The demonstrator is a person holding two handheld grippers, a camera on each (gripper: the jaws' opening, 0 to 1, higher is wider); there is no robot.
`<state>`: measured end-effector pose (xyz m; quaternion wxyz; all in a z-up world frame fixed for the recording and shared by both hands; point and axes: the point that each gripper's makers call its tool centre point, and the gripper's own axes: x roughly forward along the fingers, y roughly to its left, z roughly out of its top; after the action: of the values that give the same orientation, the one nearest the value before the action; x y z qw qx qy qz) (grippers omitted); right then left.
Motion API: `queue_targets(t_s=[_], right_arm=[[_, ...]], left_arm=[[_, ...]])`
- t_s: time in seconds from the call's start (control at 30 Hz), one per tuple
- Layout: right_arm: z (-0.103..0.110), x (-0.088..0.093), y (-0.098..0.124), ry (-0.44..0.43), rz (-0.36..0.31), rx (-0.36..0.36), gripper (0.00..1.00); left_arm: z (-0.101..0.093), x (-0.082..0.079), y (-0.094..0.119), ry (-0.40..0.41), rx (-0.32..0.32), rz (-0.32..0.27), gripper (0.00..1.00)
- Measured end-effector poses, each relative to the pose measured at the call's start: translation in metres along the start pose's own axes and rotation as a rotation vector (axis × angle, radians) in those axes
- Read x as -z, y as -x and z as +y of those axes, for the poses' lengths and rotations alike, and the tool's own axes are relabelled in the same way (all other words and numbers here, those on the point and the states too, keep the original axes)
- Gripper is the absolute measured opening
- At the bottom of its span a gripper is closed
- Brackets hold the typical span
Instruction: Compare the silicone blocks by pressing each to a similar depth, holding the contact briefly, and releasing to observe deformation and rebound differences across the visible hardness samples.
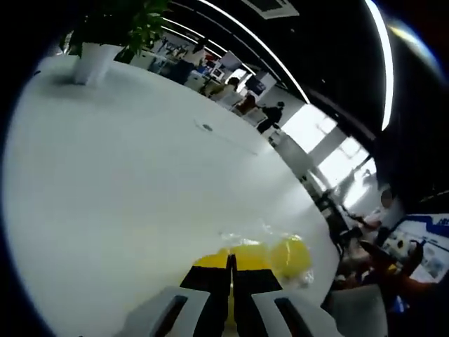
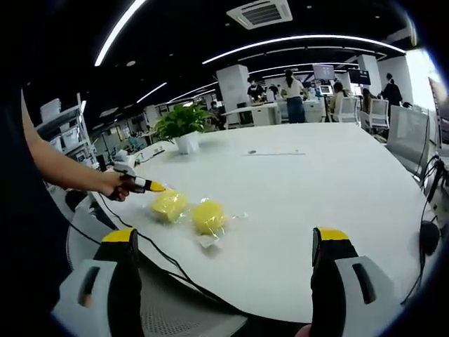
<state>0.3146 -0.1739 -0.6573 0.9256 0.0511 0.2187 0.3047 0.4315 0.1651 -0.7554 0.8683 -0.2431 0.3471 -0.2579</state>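
Two round yellow silicone blocks in clear wrappers lie near the edge of the white table (image 2: 295, 182). In the right gripper view, one block (image 2: 169, 204) sits left of the other (image 2: 208, 215). A hand holds my left gripper (image 2: 158, 187), whose yellow tip is at the top of the left block. In the left gripper view, that gripper (image 1: 230, 261) is shut, jaws together, right over one block (image 1: 245, 251), with the other block (image 1: 291, 254) to its right. My right gripper (image 2: 224, 235) is wide open and holds nothing, well back from the blocks.
A potted plant (image 2: 184, 125) stands on the far side of the table, seen too in the left gripper view (image 1: 105, 35). A black cable (image 2: 158, 253) runs over the near table edge. Chairs (image 2: 410, 137) and several people stand beyond the table.
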Motion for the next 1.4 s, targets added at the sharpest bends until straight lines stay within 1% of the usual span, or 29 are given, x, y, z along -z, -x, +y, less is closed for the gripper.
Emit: queue_targets(t_s=[0.07, 0.2, 0.33, 0.4, 0.47, 0.5, 0.53, 0.63, 0.83, 0.9, 1.0, 1.1, 1.17, 1.2, 1.23, 1.27, 1.37, 1.4], right_arm=[[-0.001, -0.001, 0.0, -0.002, -0.002, 0.003, 0.96], [-0.003, -0.002, 0.0, -0.004, -0.006, 0.011, 0.96], [-0.002, 0.0, -0.001, -0.009, -0.001, 0.009, 0.96], [-0.002, -0.001, -0.002, -0.007, 0.001, 0.005, 0.96], [-0.001, -0.002, -0.002, -0.007, 0.0, 0.003, 0.96], [-0.001, -0.002, -0.003, -0.008, -0.002, 0.003, 0.96], [-0.001, -0.003, -0.003, -0.009, -0.003, 0.003, 0.96], [-0.001, -0.003, -0.004, -0.012, -0.007, -0.001, 0.96], [0.0, -0.004, -0.007, -0.01, -0.004, -0.011, 0.96], [0.001, -0.005, -0.007, -0.011, -0.005, -0.011, 0.96], [0.002, -0.004, -0.008, -0.012, -0.003, -0.014, 0.96], [0.001, -0.004, -0.007, -0.014, -0.005, -0.013, 0.96], [0.0, -0.002, -0.006, -0.01, 0.0, -0.013, 0.96], [0.0, -0.001, -0.006, -0.005, 0.004, -0.012, 0.96], [-0.001, 0.0, -0.006, -0.001, 0.009, -0.01, 0.96], [0.0, 0.0, -0.006, 0.0, 0.01, -0.012, 0.96], [-0.001, -0.001, -0.007, 0.0, 0.008, -0.014, 0.96], [-0.001, -0.002, -0.007, 0.002, 0.009, -0.013, 0.96]], left_arm=[[0.002, 0.0, -0.002, -0.023, -0.009, 0.011, 0.0], [0.008, -0.001, -0.007, -0.031, -0.023, 0.029, 0.0], [0.012, 0.001, -0.009, -0.062, -0.041, 0.045, 0.0], [0.016, 0.002, -0.01, -0.085, -0.056, 0.058, 0.0], [0.017, 0.004, -0.009, -0.153, -0.076, 0.082, 0.0], [0.016, 0.005, -0.009, -0.168, -0.081, 0.09, 0.0], [0.015, 0.005, -0.01, -0.162, -0.077, 0.089, 0.0], [0.021, 0.004, -0.009, -0.219, -0.096, 0.094, 0.0], [0.022, 0.004, -0.009, -0.224, -0.103, 0.095, 0.01], [0.025, 0.003, -0.009, -0.219, -0.117, 0.089, 0.03], [0.028, 0.003, -0.008, -0.181, -0.121, 0.078, 0.04], [0.032, 0.003, -0.005, -0.169, -0.137, 0.081, 0.09], [0.034, 0.002, -0.004, -0.159, -0.142, 0.078, 0.17], [0.034, -0.001, -0.004, -0.175, -0.144, 0.063, 0.22], [0.035, -0.003, -0.003, -0.188, -0.146, 0.051, 0.31], [0.035, -0.003, -0.003, -0.184, -0.147, 0.049, 0.37], [0.039, -0.006, 0.002, -0.19, -0.181, 0.043, 0.5], [0.039, -0.008, 0.003, -0.192, -0.184, 0.035, 0.54]])
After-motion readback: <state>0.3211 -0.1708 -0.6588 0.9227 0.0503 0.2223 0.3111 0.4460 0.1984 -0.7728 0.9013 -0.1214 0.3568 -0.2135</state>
